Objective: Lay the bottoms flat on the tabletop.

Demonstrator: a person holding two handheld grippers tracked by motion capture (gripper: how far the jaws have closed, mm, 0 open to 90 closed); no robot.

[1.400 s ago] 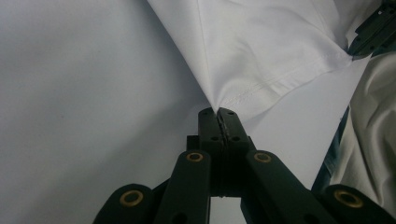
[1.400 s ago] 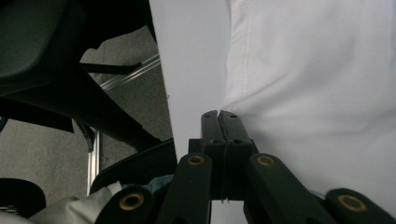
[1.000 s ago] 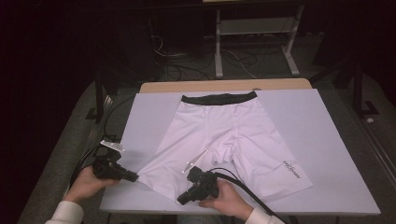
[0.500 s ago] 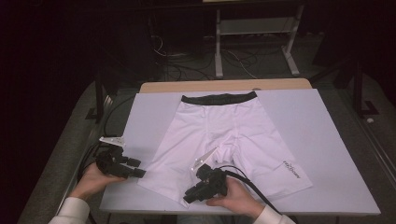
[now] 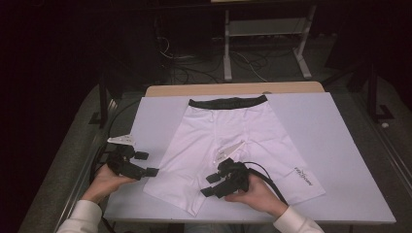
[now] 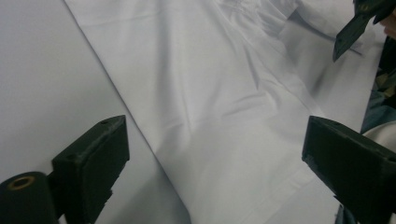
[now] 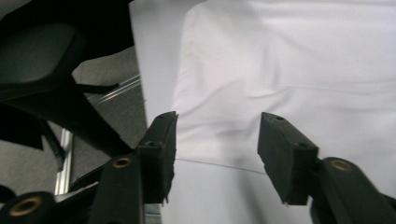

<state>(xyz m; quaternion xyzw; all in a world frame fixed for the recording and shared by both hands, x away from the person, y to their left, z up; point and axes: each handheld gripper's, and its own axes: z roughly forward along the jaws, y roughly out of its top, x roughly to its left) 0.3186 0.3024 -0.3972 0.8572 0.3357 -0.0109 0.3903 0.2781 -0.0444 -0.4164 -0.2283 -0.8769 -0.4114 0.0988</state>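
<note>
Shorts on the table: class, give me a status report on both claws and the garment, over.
Left claw open, jaws just opened, nothing between them. Right claw open, just released, above the hem. White shorts flat on the table, waistband far side. Nothing in the way.

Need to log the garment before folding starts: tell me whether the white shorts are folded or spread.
Spread. The white shorts lie flat on the table, black waistband at the far end, both legs apart.

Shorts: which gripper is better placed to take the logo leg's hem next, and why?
Probably right. The right gripper, jaws just opening and empty, hovers over the middle of the shorts, beside the logo leg. The left gripper, also just opening and empty, sits at the other leg's outer edge, farther away.
</note>
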